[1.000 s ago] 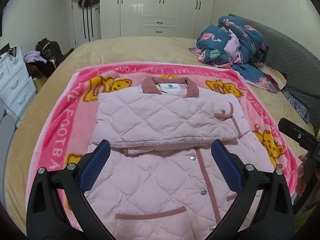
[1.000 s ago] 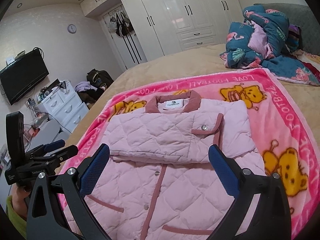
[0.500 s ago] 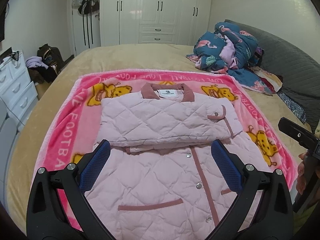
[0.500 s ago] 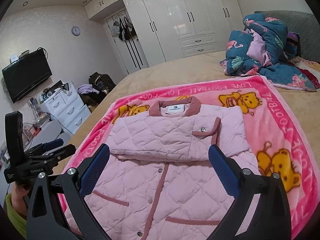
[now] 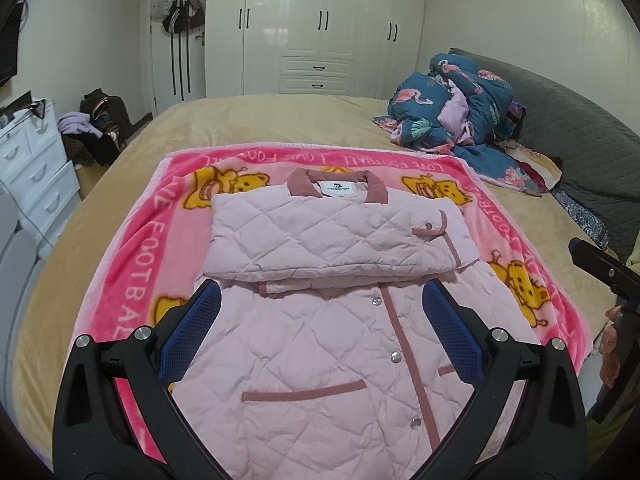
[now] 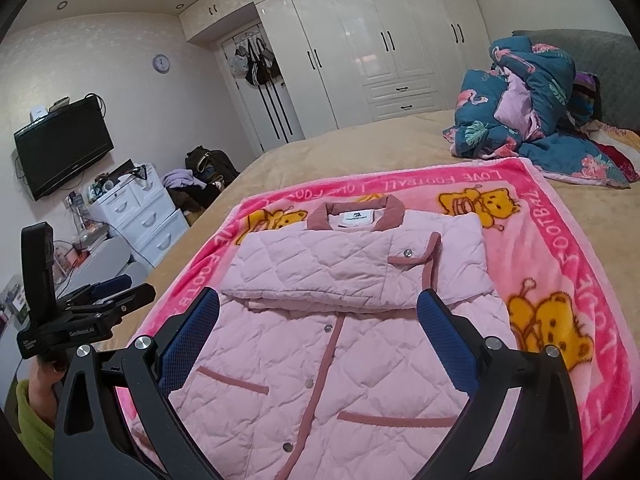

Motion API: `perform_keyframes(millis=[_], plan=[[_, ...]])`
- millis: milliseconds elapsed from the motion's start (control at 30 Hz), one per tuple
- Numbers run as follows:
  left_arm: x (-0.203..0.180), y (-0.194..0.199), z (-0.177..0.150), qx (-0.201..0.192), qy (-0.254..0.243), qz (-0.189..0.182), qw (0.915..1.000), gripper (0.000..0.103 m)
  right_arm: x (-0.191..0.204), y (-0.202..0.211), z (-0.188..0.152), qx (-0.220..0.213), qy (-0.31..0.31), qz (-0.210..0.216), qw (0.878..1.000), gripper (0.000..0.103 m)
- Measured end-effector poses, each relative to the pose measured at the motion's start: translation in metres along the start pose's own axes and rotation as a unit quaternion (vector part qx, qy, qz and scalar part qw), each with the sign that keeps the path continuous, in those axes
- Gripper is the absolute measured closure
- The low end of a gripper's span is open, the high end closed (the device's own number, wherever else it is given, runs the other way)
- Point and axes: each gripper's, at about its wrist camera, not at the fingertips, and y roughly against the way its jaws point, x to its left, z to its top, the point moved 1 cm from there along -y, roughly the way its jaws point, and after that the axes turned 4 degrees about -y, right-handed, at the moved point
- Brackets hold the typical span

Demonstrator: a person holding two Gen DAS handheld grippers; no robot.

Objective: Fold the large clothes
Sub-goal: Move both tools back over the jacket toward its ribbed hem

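Note:
A pale pink quilted jacket (image 5: 320, 344) with dusty-rose trim lies face up on a pink teddy-bear blanket (image 5: 132, 264) on the bed. Both sleeves are folded across the chest, forming a band (image 5: 332, 240) below the collar. My left gripper (image 5: 320, 320) is open and empty, above the jacket's lower half. My right gripper (image 6: 320, 328) is open and empty, also above the lower half. The jacket (image 6: 328, 360) and blanket (image 6: 560, 248) show in the right wrist view, where the left gripper (image 6: 92, 300) appears at the left edge.
A crumpled dark-blue flamingo duvet (image 5: 452, 108) lies at the bed's far right beside a grey headboard (image 5: 580, 140). White drawers (image 5: 28, 168) stand left of the bed, a wardrobe (image 5: 320, 28) behind it. A wall-mounted TV (image 6: 60, 144) hangs at left.
Both grippers have drawn back and risen from the jacket, so more of its lower half and the room shows. The jacket has not moved.

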Motion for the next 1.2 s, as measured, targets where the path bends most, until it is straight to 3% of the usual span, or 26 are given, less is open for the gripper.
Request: perform_keyframes(millis=[567,1200], plan=[[0.004,-0.006,-0.053,0.032,-0.001,0.012,0.9994,0.008,-0.012,0.005,-0.051,0.043,0.018,-0.031,0.998,0.004],[0.0,-0.025,-0.108,0.079,-0.013,0.009,0.9968,0.008,-0.06,0.005,-0.092,0.08,-0.004,-0.067,0.995,0.004]])
